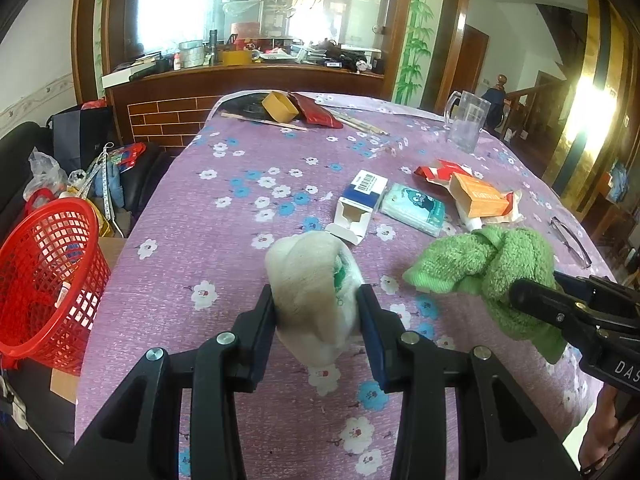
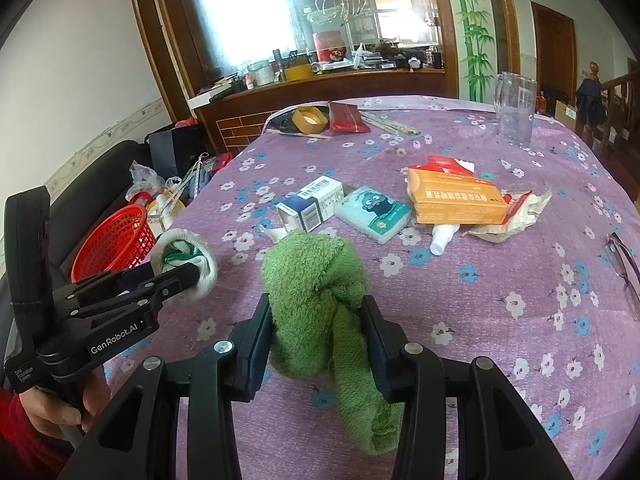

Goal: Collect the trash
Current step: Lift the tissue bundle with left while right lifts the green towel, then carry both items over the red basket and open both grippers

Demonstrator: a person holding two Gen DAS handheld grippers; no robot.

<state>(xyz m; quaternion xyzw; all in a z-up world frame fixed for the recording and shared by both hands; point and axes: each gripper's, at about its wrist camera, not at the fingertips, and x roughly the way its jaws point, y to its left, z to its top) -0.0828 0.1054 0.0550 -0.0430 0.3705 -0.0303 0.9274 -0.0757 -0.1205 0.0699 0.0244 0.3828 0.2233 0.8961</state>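
My left gripper is shut on a balled white sock with green trim, held just above the purple flowered tablecloth. It shows at the left of the right wrist view. My right gripper is shut on a knotted green towel that hangs down between the fingers; it also shows in the left wrist view. A red mesh basket stands off the table's left edge, also in the right wrist view.
On the table lie a blue-white box, a tissue pack, an orange box, crumpled wrappers, a small white bottle, eyeglasses, a clear pitcher, tape roll and a red packet.
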